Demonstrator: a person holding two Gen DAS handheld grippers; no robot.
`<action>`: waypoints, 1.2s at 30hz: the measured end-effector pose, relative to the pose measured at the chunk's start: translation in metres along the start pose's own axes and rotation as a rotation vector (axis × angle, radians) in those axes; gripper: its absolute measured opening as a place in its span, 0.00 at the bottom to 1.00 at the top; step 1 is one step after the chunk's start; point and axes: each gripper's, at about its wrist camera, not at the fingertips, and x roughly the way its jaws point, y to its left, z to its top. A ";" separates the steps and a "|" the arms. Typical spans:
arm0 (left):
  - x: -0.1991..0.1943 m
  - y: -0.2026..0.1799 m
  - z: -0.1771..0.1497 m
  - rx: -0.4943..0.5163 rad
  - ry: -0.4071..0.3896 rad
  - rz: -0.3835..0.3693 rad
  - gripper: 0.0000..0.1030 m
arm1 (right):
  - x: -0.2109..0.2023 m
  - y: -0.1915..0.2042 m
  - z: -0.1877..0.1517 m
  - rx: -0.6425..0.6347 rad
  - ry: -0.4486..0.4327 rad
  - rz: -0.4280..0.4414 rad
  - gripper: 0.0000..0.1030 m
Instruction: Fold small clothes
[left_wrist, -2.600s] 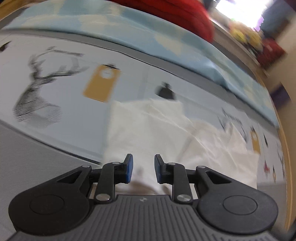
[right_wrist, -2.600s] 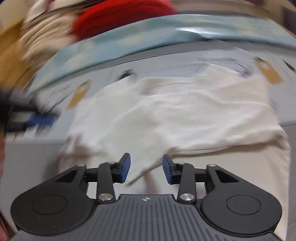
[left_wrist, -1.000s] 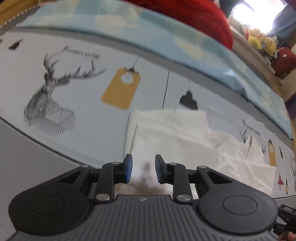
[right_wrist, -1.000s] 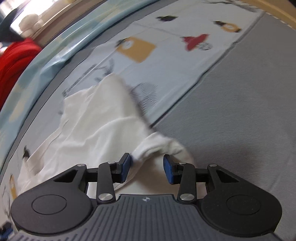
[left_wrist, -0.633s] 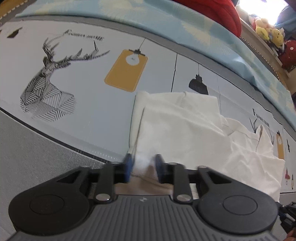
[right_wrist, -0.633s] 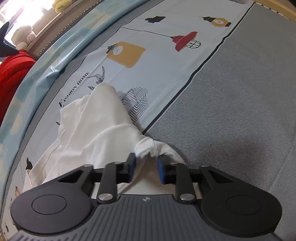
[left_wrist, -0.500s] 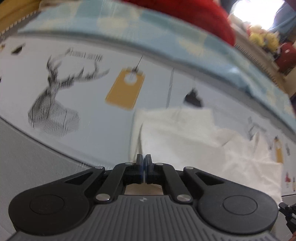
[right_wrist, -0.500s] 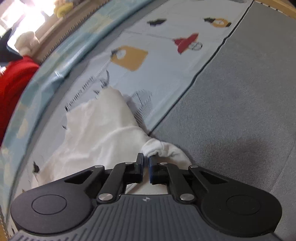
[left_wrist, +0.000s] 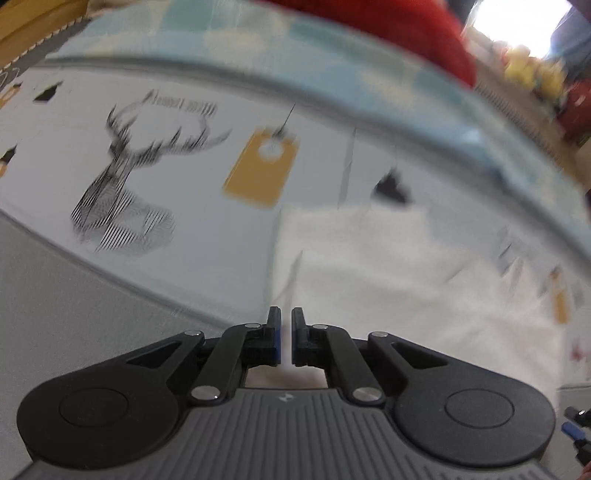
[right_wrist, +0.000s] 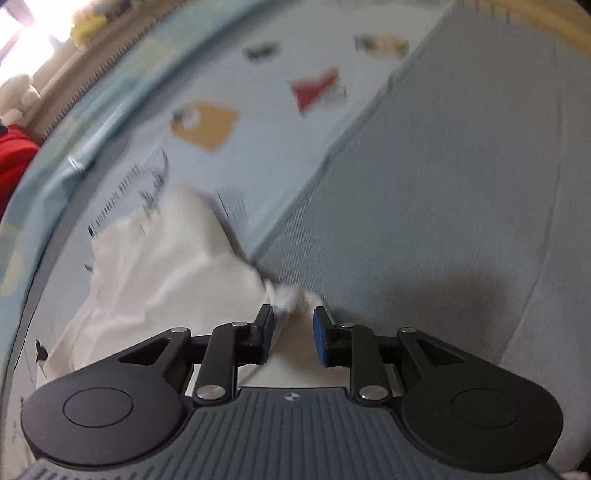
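Observation:
A small white garment (left_wrist: 388, 273) lies partly folded on a printed sheet; it also shows in the right wrist view (right_wrist: 173, 266). My left gripper (left_wrist: 286, 339) is at the garment's near left edge with its jaws almost together, pinching a thin fold of the white cloth. My right gripper (right_wrist: 293, 339) is at the garment's near right corner; its jaws stand apart around a bunched bit of cloth (right_wrist: 291, 295). Both views are blurred by motion.
The sheet (left_wrist: 155, 177) carries a deer drawing, a yellow lamp print (left_wrist: 262, 170) and other small prints over a grey border (right_wrist: 443, 206). A pale blue blanket (left_wrist: 332, 88) and a red cushion (left_wrist: 388, 33) lie at the far side. Soft toys (left_wrist: 532, 74) sit far right.
The right jaws, shut on the cloth half a second ago, have opened. The left jaws stay nearly closed on the edge. Both cameras have lifted and moved, blurring the view.

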 end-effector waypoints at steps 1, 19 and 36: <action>-0.002 -0.004 0.000 0.020 -0.013 -0.017 0.06 | -0.008 0.003 -0.001 -0.012 -0.041 0.006 0.25; 0.037 0.009 -0.017 -0.039 0.214 0.030 0.17 | 0.037 -0.028 0.006 0.099 0.149 0.011 0.41; -0.198 0.022 -0.113 0.251 -0.180 -0.027 0.21 | -0.184 -0.098 0.024 -0.202 -0.099 0.411 0.42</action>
